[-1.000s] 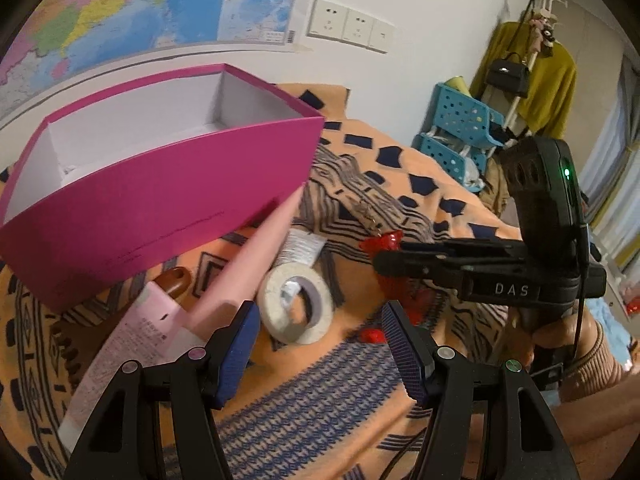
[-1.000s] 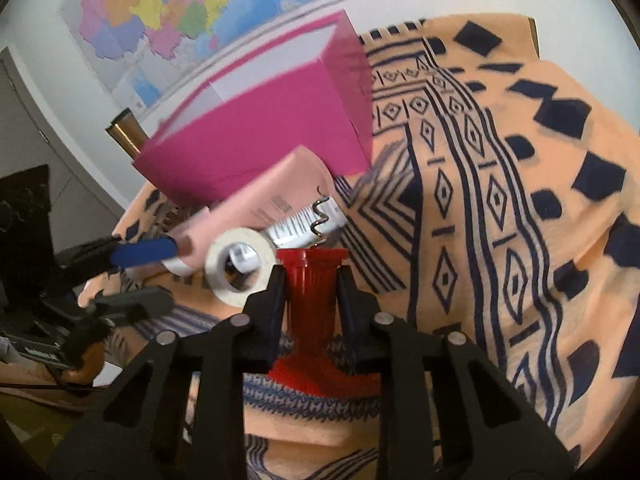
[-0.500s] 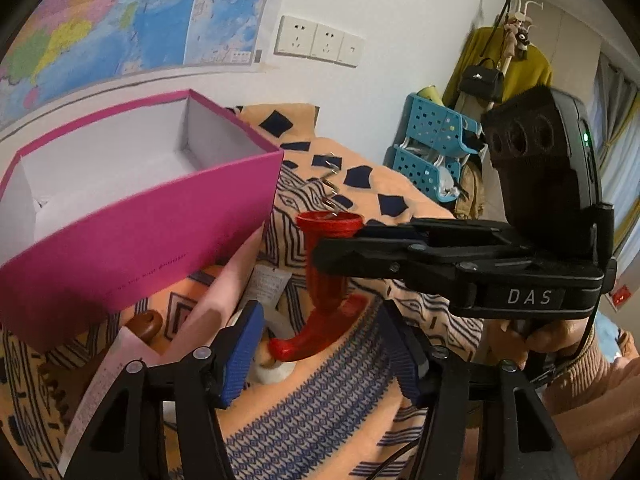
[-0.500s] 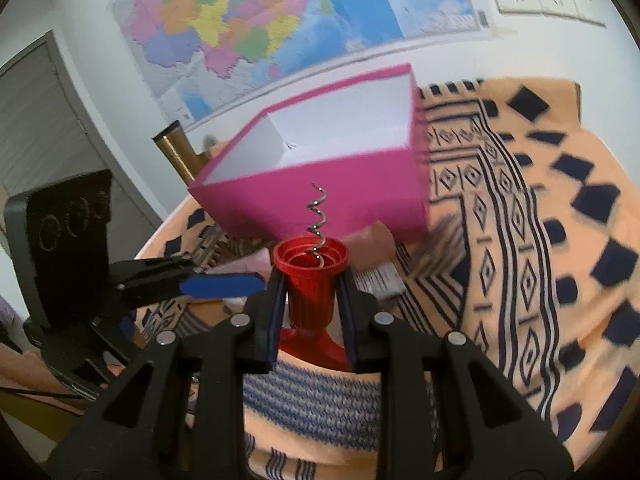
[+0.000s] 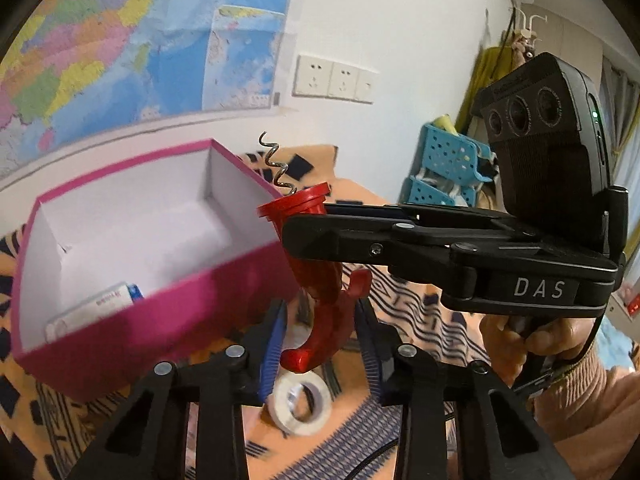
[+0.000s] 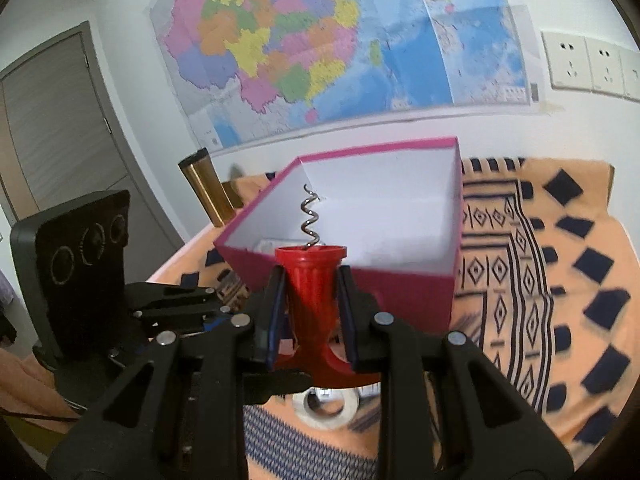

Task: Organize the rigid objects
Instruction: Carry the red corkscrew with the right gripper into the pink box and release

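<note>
My right gripper (image 6: 312, 300) is shut on a red corkscrew (image 6: 311, 292) and holds it in the air with its metal spiral pointing up, just in front of the near wall of an open pink box (image 6: 400, 280). In the left wrist view the corkscrew (image 5: 320, 280) hangs beside the box's right corner (image 5: 256, 256), clamped by the right gripper (image 5: 308, 236). My left gripper (image 5: 320, 344) is open and empty, low, below the corkscrew. A small white carton (image 5: 92, 312) lies inside the box.
A roll of white tape (image 5: 304, 400) lies on the orange patterned cloth (image 6: 560, 280) below the grippers; it also shows in the right wrist view (image 6: 324, 404). A gold flask (image 6: 204, 188) stands left of the box. Blue baskets (image 5: 448, 168) sit at the far right.
My right gripper has lifted the corkscrew off the cloth and carried it up toward the pink box. The left gripper has stayed open and tilted up with it.
</note>
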A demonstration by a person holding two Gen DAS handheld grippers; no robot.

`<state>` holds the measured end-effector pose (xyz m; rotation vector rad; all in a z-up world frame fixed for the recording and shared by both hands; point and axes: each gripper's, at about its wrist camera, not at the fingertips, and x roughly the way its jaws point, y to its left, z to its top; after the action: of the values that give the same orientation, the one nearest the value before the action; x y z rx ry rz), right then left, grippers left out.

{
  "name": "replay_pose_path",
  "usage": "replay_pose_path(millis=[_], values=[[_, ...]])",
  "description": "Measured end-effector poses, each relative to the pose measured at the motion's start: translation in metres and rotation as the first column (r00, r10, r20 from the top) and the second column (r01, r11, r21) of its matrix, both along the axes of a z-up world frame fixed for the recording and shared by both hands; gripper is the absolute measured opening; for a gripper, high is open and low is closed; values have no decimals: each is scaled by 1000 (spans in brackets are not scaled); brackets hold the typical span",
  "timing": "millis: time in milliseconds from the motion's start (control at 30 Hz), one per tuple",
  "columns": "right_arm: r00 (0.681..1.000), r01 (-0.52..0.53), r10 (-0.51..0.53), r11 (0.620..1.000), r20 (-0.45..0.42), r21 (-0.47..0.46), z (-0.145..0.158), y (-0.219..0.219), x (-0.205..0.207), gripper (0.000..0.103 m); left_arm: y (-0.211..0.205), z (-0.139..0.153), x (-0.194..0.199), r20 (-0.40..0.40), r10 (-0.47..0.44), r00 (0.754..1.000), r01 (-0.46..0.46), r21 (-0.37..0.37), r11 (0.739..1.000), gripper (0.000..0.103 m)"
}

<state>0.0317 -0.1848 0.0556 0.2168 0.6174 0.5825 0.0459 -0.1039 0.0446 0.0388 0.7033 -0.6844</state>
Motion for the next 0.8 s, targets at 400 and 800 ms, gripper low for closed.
replay_pose_path(millis=[400,800], values=[[1000,-17,16,999,26,34,21,-1,46,27,1,12,45,3,37,999,-37,1,999,23],[1000,-4,4,1000,-31,28,12,-3,94,27,-3,11,88,-36,75,997,-73,58,996,23]])
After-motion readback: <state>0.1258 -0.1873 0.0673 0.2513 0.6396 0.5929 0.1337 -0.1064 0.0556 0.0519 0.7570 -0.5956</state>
